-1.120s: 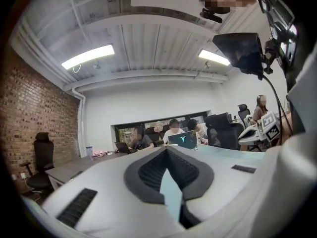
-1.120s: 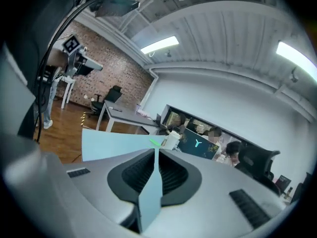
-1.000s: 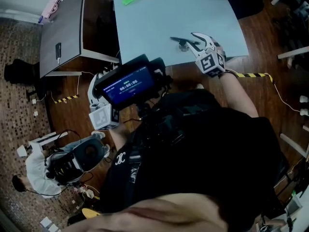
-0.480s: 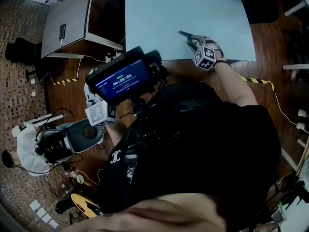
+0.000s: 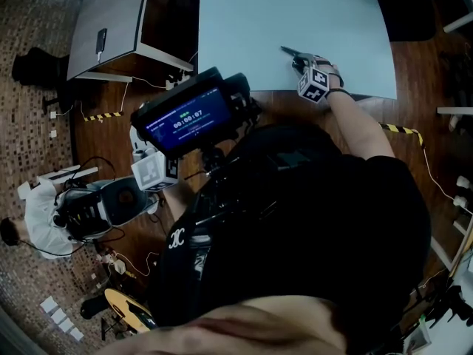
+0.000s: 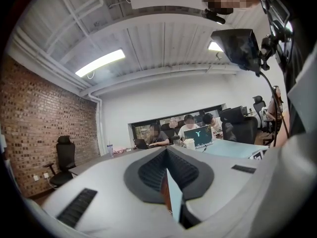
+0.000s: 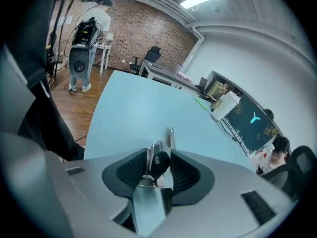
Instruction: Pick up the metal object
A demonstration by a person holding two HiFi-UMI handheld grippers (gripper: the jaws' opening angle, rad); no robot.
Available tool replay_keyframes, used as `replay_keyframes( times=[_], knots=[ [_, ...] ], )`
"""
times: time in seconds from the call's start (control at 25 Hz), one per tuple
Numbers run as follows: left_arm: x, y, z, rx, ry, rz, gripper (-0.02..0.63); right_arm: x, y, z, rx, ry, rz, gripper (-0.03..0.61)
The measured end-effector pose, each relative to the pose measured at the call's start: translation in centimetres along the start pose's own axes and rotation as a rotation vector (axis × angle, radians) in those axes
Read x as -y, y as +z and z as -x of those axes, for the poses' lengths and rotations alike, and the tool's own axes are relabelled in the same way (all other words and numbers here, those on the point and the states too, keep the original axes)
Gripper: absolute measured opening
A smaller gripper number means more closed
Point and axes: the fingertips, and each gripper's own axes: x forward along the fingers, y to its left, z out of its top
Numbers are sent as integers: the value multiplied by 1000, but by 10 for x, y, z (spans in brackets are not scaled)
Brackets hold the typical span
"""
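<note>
Right tongs pinch metal object near one end; overhang could lever it loose. Left tongs pressed together, empty.

Check these finishes. The metal object is bright polished metal with a glossy black part. The right gripper shows you a matt grey plastic shell and black ribbed pads. The table is smooth, matt pale blue. The floor is glossy wood. The wall is rough brick.

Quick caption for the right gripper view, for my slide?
Right claw closed on the metal object, blue table beyond.
</note>
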Motion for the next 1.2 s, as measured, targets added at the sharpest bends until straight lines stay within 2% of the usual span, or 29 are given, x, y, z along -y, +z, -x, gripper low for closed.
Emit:
replay_keyframes(
  times=[0.12, 0.24, 0.48, 0.64, 0.72, 0.88, 1.04, 1.12, 1.2],
  knots=[
    [1, 6, -2, 11, -1, -25, -6, 5, 7, 2, 0, -7, -58, 81],
    [-4, 0, -4, 24, -6, -50, -6, 10, 13, 7, 22, -11, -106, 63],
    [0, 23, -17, 64, -68, -93, -6, 31, 25, 32, 112, -36, -359, 25],
    [13, 48, -29, 105, -114, -114, -6, 49, 45, 58, 208, -92, -455, 23],
    [31, 61, -36, 134, -129, -130, -6, 58, 44, 74, 256, -123, -494, 23],
    [94, 83, -51, 206, -128, -162, -6, 84, 0, 111, 367, -173, -583, 25],
    [142, 98, -62, 237, -148, -179, -6, 111, -29, 152, 512, -243, -667, 25],
    [167, 104, -77, 239, -156, -192, -6, 137, -37, 178, 593, -274, -700, 25],
    [197, 104, -121, 235, -146, -205, -6, 191, -54, 193, 670, -305, -724, 25]
  ],
)
